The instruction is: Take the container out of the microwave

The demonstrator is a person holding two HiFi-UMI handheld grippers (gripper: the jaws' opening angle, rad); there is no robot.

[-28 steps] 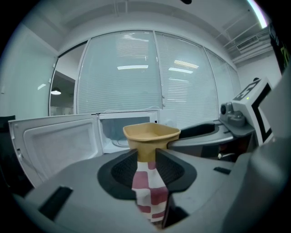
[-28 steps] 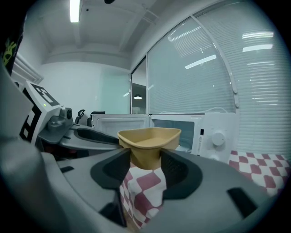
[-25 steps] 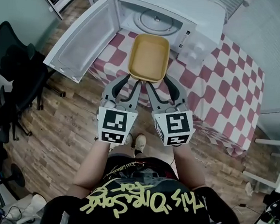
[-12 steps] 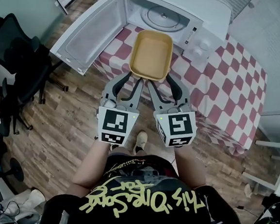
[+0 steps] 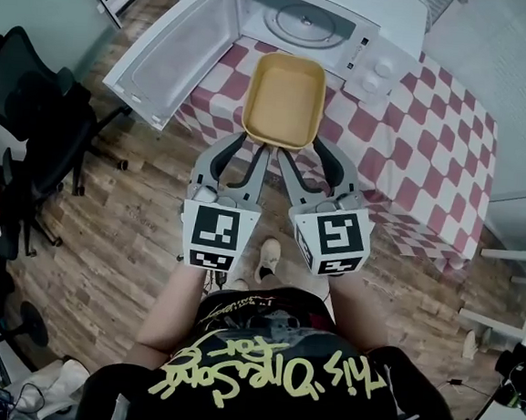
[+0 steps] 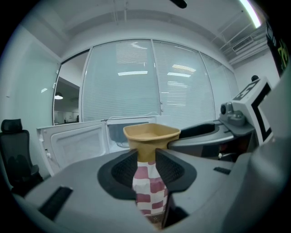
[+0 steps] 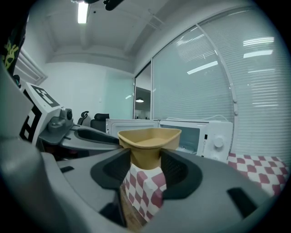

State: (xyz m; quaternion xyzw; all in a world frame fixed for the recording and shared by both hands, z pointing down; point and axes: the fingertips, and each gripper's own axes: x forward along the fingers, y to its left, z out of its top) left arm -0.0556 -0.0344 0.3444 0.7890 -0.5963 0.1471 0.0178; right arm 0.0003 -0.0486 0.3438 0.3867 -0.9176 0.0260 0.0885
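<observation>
Tan container [image 5: 284, 99] sits clear of the microwave [image 5: 353, 20], held level just in front of its open cavity. Its mouth faces up and its long axis runs from the cavity straight back toward the person. Left gripper [image 5: 253, 146] and right gripper [image 5: 300, 150] each pinch one corner on the end farthest from the microwave; the head view gives the full rectangle, while only the gripper views show pads clamped on the wall under the rim.

Open microwave door [image 5: 171, 55] blocks the left side; the checkered table [image 5: 423, 155] offers room rightward.
</observation>
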